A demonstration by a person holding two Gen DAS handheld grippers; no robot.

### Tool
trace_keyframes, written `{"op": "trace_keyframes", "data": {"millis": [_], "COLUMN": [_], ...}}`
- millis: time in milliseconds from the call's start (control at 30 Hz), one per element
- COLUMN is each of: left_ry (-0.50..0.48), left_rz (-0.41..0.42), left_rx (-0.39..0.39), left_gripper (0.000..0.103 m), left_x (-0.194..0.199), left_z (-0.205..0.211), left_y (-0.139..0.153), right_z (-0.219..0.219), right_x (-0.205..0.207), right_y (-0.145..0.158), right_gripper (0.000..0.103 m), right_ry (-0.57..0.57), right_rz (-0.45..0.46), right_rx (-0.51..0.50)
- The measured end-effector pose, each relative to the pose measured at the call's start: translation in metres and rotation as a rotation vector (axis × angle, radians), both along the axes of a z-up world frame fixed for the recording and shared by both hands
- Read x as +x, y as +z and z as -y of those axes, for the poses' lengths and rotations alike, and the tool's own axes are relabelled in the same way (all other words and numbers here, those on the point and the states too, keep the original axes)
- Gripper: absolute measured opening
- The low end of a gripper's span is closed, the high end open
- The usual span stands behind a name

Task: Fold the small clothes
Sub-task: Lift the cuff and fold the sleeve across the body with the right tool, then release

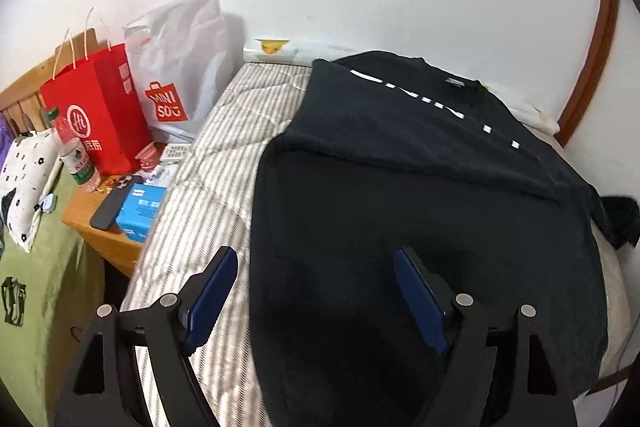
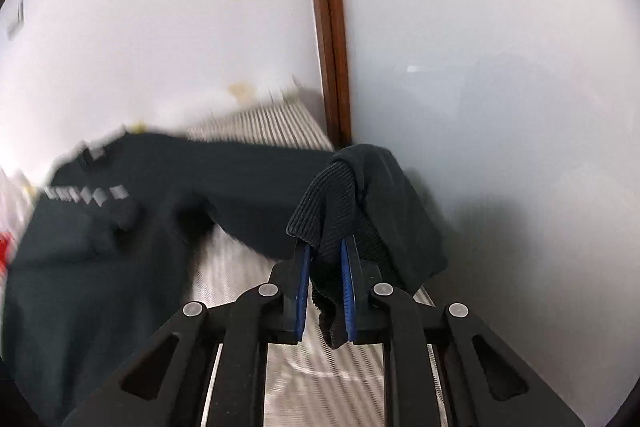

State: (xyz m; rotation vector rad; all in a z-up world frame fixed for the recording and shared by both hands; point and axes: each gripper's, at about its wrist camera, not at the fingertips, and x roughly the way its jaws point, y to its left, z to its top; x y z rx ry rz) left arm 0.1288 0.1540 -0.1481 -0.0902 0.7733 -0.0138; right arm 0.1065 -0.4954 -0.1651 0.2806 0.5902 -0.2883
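Note:
A black T-shirt (image 1: 420, 195) with white lettering lies spread on the striped bed (image 1: 224, 155), its left side folded inward. My left gripper (image 1: 314, 259) is open and empty, held above the shirt's near left part. My right gripper (image 2: 326, 247) is shut on the shirt's ribbed sleeve end (image 2: 352, 195) and holds it lifted above the bed; the rest of the shirt (image 2: 120, 235) trails off to the left, blurred.
A wooden bedside table (image 1: 100, 231) at the left holds a red bag (image 1: 96, 115), a white Miniso bag (image 1: 180, 67), a water bottle (image 1: 74, 151), a phone (image 1: 114, 203) and a blue box (image 1: 142, 207). White walls and a brown wooden post (image 2: 330, 47) border the bed.

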Motion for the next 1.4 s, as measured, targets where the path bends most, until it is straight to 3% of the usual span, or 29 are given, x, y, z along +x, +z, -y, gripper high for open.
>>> {"op": "trace_keyframes", "data": {"millis": [133,300,500,700,900,1133,1233,1267,1300,1367,1400], "left_ry": [-0.02,-0.036,-0.044,-0.017,-0.011,-0.008,-0.028,-0.035,-0.045,-0.068,-0.079], "left_rz": [-0.005,-0.006,0.017,0.03,0.038,0.031,0.024,0.022,0.019,0.01,0.009], "left_rx": [-0.026,-0.031,-0.016,-0.065,-0.095,-0.132,-0.132,-0.13,-0.13,-0.129,-0.125], "left_gripper": [0.079,0.079,0.079,0.079,0.079,0.079,0.079,0.079,0.079,0.079,0.079], "left_x": [-0.001,0.005,0.013,0.025,0.037,0.053,0.061,0.063,0.066,0.075,0.079], "left_z": [0.005,0.009,-0.002,-0.031,-0.045,-0.052,-0.045,-0.042,-0.038,-0.028,-0.023], "left_y": [-0.002,-0.005,-0.006,-0.008,-0.008,-0.011,-0.012,-0.012,-0.012,-0.011,-0.011], "right_z": [-0.021,-0.084,-0.174,-0.28,-0.394,-0.467,-0.479,-0.479,-0.48,-0.473,-0.463], "right_x": [0.002,0.034,0.091,0.148,0.214,0.267,0.277,0.278,0.281,0.276,0.269], "right_y": [0.046,0.097,0.13,0.144,0.125,0.068,0.043,0.037,0.033,0.03,0.031], "right_gripper": [0.015,0.014,0.014,0.014,0.014,0.015,0.022,0.028,0.041,0.051,0.051], "right_ry": [0.061,0.143,0.269,0.442,0.618,0.707,0.742,0.76,0.777,0.793,0.788], "right_rz": [0.055,0.101,0.112,0.117,0.097,0.01,-0.023,-0.032,-0.043,-0.039,-0.014], "right_rx": [0.07,0.095,0.158,0.215,0.25,0.297,0.256,0.253,0.253,0.235,0.196]}}
